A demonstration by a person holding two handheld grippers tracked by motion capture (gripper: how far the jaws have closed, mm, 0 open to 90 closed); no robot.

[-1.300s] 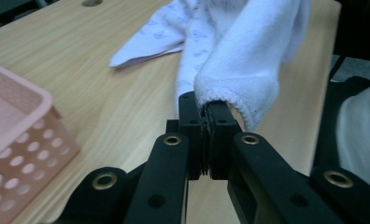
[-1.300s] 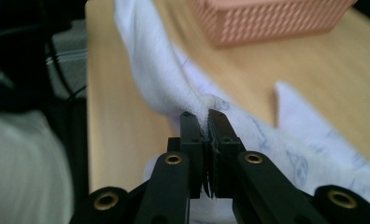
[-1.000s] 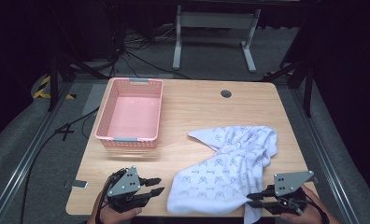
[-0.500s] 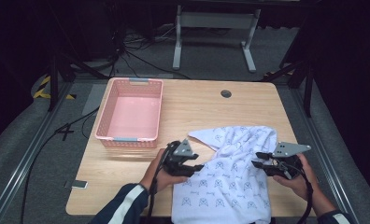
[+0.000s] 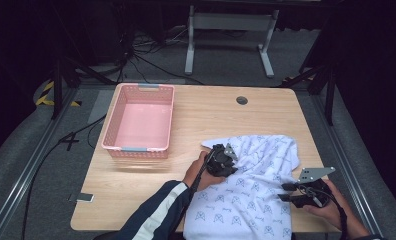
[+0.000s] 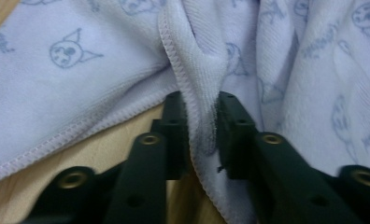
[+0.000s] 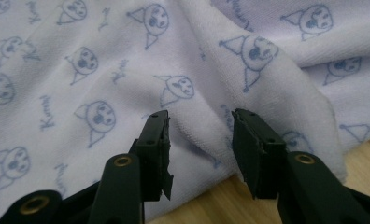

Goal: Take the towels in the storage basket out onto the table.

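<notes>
The soft, limp towel near the surface's front right corner is best taken by its hemmed edge, where the left tool has just pinched a fold while the right tool gapes half-wide over another.

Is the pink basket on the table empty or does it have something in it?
Empty. The high view shows the pink basket's bare floor; the towel lies on the table beside it.

Lab: bare table (floor cables).
</notes>
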